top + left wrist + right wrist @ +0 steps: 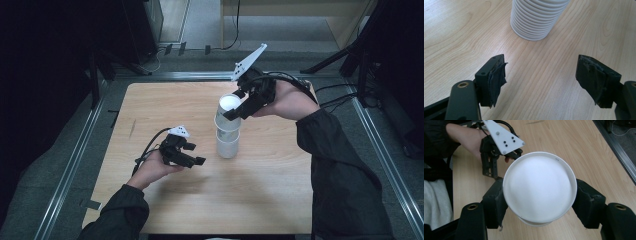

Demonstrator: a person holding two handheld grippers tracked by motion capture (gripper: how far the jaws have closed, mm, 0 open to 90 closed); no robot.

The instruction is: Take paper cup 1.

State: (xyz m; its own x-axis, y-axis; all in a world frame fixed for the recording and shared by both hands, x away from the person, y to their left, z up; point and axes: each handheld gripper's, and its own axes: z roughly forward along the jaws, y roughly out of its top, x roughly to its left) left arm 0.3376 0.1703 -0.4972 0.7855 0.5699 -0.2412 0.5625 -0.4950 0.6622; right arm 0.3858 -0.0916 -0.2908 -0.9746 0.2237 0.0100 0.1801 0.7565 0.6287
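The stack of white cups (pixel 228 131) stands upright near the middle of the desk (pixel 150 105), the one obstacle on it. Bare wood lies open on every side of the stack. The left gripper (pixel 192 156), jaws spread, sits near its left.

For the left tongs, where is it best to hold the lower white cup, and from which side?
Probably the ribbed wall of the lower cup, approached level from the left tongs' side: it stands upright, those jaws already face it open, and the right tongs hold the top cup.

3 stacked white cups (pixel 227 127), 2 claws (pixel 199 161)
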